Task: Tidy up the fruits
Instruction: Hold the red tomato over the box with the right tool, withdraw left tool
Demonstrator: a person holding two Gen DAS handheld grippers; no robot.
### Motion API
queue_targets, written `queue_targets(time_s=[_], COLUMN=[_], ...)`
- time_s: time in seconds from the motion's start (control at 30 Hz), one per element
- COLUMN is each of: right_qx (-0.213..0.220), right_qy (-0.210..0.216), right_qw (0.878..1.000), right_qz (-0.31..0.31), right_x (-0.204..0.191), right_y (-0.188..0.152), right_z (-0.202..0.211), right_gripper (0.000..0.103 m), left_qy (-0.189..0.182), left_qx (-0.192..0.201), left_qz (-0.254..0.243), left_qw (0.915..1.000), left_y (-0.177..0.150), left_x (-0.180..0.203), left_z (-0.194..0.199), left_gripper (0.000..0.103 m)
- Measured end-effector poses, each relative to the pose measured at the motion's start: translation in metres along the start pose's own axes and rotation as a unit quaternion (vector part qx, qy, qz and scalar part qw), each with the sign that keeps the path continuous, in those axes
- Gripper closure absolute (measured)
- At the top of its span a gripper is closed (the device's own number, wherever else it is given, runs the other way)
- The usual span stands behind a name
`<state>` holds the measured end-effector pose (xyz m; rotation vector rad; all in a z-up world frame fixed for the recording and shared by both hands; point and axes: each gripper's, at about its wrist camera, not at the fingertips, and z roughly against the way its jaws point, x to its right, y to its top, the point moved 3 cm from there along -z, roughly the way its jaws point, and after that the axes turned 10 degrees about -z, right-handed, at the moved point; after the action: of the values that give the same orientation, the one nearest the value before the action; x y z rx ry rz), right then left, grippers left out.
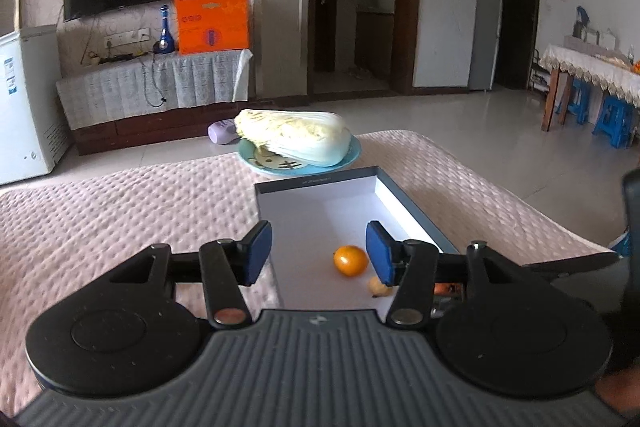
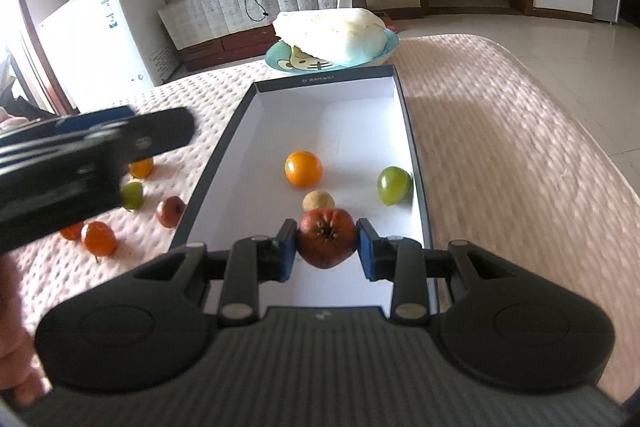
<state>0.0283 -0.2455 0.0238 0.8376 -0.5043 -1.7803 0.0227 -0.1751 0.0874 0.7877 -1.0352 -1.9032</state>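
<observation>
Gripping a red fruit (image 2: pixel 327 242) between its jaws, the right gripper (image 2: pixel 327 247) hangs over the box (image 2: pixel 416 147).

I see a pink quilted cover (image 2: pixel 500 115) with a raised dot pattern. The box (image 2: pixel 416 163) is white inside with a dark grey rim. In it lie an orange fruit (image 2: pixel 303 169), a green grape (image 2: pixel 393 185) and a tan fruit (image 2: pixel 318 201). Blue pads (image 2: pixel 367 251) clamp a dark red fruit (image 2: pixel 327 243). The plate (image 1: pixel 352 157) is light blue.

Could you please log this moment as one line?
right tongs: shut on red fruit over box | left tongs: open, empty
</observation>
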Motion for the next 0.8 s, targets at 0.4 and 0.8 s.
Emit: queue_targets(time_s=[0.4, 0.8], right_qx=[0.007, 0.015], right_qy=[-0.013, -0.036], right_qw=[0.999, 0.998], right_qz=[-0.03, -0.048], right_x=[0.004, -0.004], right_y=[0.004, 0.003], right_z=[-0.008, -0.019], right_gripper=[0.068, 0.068], left_qy=[0.051, 0.098], left_qx=[-0.009, -0.047], left_qz=[0.037, 0.058], left_qw=[0.998, 0.9923], left_y=[-0.06, -0.099], left_x=[-0.048, -0.11], left_z=[0.056, 0.077], left_gripper=[0.044, 0.041])
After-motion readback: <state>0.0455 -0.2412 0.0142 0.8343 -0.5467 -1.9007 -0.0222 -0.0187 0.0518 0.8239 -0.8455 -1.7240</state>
